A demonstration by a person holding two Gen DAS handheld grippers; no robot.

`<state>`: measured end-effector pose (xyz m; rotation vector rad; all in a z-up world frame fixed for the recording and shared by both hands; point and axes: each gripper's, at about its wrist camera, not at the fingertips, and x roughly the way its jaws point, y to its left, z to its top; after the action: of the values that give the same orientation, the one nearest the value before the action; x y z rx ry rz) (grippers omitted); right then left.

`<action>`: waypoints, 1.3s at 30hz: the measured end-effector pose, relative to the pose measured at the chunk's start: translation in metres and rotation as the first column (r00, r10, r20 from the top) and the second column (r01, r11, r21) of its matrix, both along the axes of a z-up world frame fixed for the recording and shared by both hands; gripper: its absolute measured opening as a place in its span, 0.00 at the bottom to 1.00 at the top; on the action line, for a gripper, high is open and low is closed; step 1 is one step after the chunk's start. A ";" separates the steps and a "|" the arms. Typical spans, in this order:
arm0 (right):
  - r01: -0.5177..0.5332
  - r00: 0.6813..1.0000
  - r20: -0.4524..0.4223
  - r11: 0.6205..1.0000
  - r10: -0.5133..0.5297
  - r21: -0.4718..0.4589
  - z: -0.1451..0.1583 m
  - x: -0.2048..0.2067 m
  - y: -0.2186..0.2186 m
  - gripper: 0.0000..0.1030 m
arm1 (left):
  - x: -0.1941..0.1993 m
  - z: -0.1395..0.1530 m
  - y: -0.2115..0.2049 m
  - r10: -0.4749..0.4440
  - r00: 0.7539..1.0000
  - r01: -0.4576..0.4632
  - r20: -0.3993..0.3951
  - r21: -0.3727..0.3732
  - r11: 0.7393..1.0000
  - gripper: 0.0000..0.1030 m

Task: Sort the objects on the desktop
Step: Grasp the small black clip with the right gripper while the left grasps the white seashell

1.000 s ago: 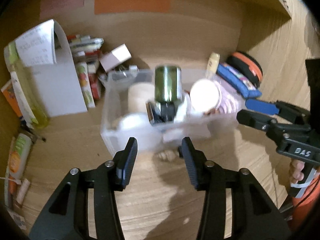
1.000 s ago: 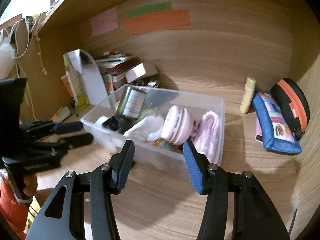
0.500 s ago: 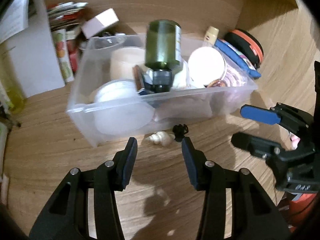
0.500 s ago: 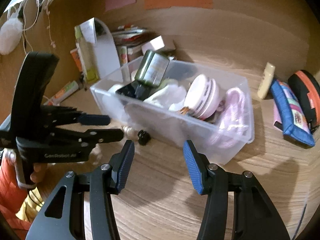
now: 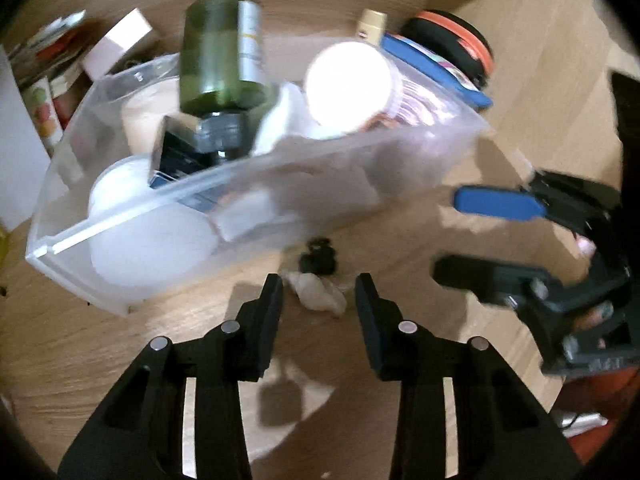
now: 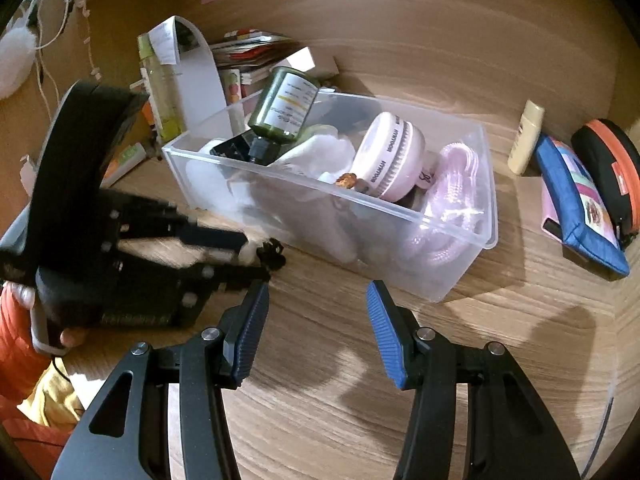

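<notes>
My left gripper [image 5: 319, 294] hangs low over the wooden tabletop [image 5: 100, 344] with its jaws open, and a small pale seashell [image 5: 318, 290] lies on the wood right between the fingertips, touching neither as far as I can tell. Just past the shell, at twelve o'clock, sits a small black clip-like thing [image 5: 319, 258], blurred, close against the front wall of a clear plastic bin [image 5: 132, 216]. At three o'clock in the left view I see my right gripper [image 5: 476, 236], its jaws also open and holding nothing, one blue pad above one black finger. From the right wrist the right gripper [image 6: 316, 320] hovers over bare wood, with the left gripper [image 6: 240, 252] at nine o'clock and the bin [image 6: 452, 220] ahead at twelve. Inside the bin a green bottle [image 5: 220, 48] leans cap-down at the left end, a round white-lidded jar [image 5: 348, 84] lies on its side near the middle, and a pink coiled thing [image 6: 456, 188] fills the right end. Beyond the bin at two o'clock a small cream bottle [image 6: 526, 136] stands upright, with a blue pouch [image 6: 580, 204] and a black-and-orange case [image 6: 608, 160] beside it.
</notes>
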<state>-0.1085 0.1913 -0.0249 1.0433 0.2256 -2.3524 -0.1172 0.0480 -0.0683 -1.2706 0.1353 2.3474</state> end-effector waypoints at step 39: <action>-0.022 0.995 0.093 0.999 0.025 -0.036 -0.017 -0.014 -0.038 0.13 | 0.003 0.000 -0.038 0.170 0.985 -0.170 -0.006 0.022 0.985 0.35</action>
<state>-0.1230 0.1537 -0.0419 1.1242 0.1608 -2.2720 -0.1141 0.0098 -0.0680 -1.3096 0.0043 2.4900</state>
